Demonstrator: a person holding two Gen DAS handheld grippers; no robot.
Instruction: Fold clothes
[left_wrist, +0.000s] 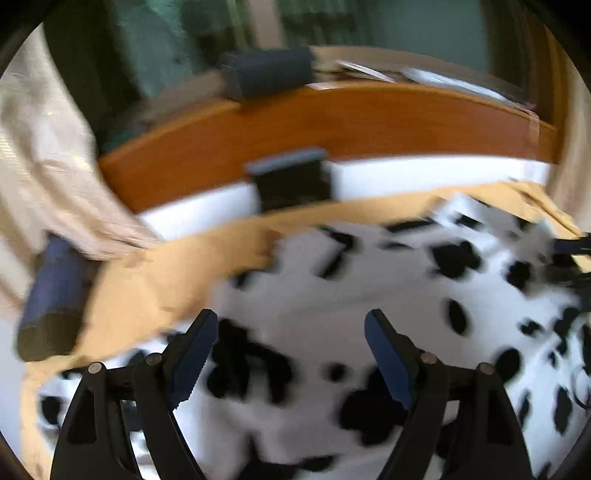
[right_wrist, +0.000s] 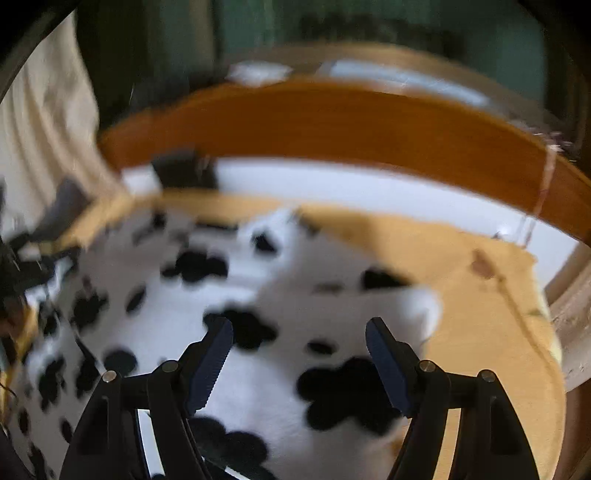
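- Hovering with jaws spread wide, the left tongs (left_wrist: 291, 323) pinch nothing.
- Right tongs (right_wrist: 299, 330) gape too, empty.
- The spotted garment (left_wrist: 369, 295) lies on the tan sheet (left_wrist: 177, 266), near the bed's wooden board (left_wrist: 332, 122).

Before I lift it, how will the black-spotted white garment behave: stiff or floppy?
Probably floppy: the spotted garment lies in soft rumples on the tan sheet. It looks fleecy, so likely light and not slippery. It would probably sag between the open fingers.

Both views motion-blurred, fisheye-curved at edges; soft daylight, dim background, dark corner vignetting.
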